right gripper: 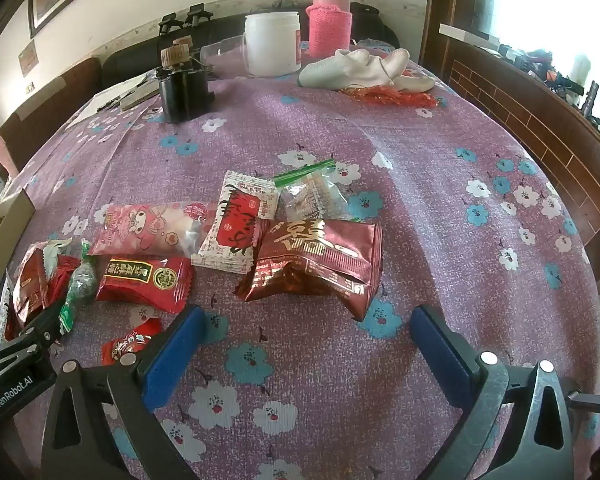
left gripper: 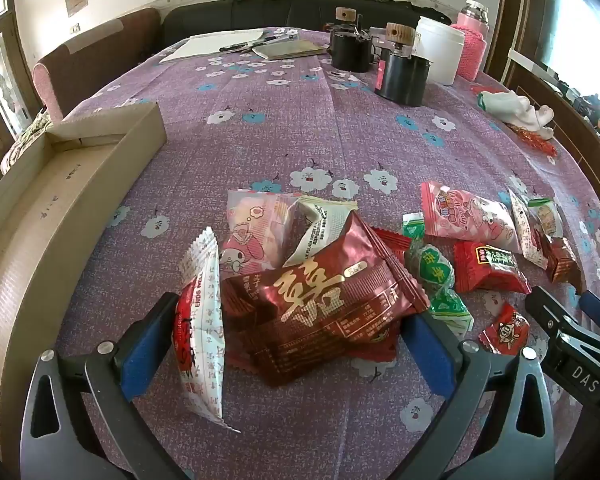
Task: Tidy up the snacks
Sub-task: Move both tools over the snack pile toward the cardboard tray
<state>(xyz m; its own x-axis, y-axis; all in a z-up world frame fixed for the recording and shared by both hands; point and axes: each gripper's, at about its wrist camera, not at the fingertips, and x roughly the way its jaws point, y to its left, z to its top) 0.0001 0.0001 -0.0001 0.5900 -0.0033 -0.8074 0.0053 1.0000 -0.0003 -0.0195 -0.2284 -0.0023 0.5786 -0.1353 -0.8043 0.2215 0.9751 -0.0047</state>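
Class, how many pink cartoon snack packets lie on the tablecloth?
2. One pink packet is behind the dark red foil packet; the other pink packet lies further right. Others may be hidden.

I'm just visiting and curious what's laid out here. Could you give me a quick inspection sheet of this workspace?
Surface: table under purple flowered cloth.
Job's things: snack packets scattered in two loose groups; open cardboard box at the left, nothing seen in it.
Clutter: black jars, white tub, pink flask, white cloth, papers.
Grippers: left gripper open, either side of a dark red packet; right gripper open, empty.
Cables: nothing seen.
Surroundings: sofa, bright window.
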